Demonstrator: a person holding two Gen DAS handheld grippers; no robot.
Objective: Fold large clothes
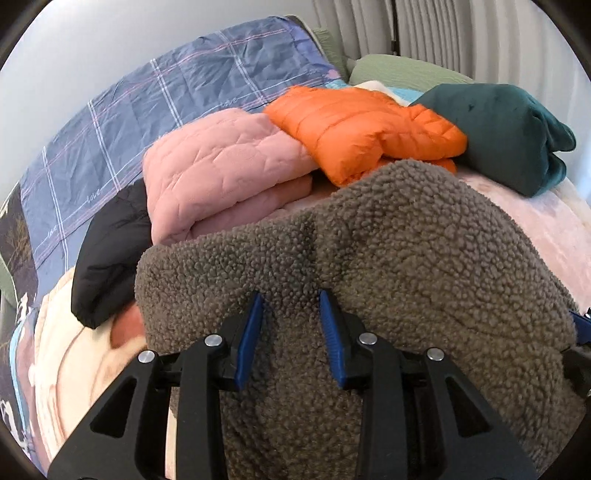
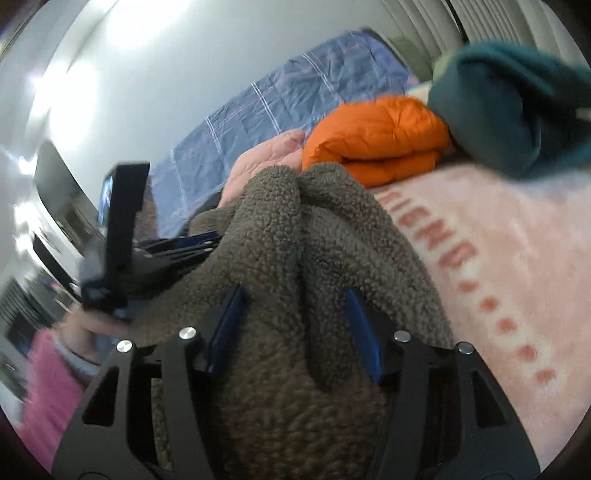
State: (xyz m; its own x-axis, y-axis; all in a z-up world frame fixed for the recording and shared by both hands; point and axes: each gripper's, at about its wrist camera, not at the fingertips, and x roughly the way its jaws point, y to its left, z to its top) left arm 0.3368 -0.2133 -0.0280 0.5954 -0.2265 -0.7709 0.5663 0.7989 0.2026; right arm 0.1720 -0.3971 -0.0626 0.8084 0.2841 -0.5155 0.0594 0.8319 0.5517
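A blue plaid quilt (image 1: 147, 122) lies against a white wall (image 1: 92, 48), green pillows (image 1: 402, 72) beside pale curtains (image 1: 443, 29).

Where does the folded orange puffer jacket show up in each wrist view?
Left wrist: folded orange puffer jacket sits upper centre, between the pink quilted garment and the dark teal garment.
Right wrist: upper right of centre, behind the brown fleece.
Shared landmark: blue plaid bedding.

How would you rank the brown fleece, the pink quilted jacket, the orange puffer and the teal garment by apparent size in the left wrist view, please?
1. Brown fleece, largest, though nearness to the camera inflates it.
2. Pink quilted jacket.
3. Orange puffer and teal garment look alike; not ranked.
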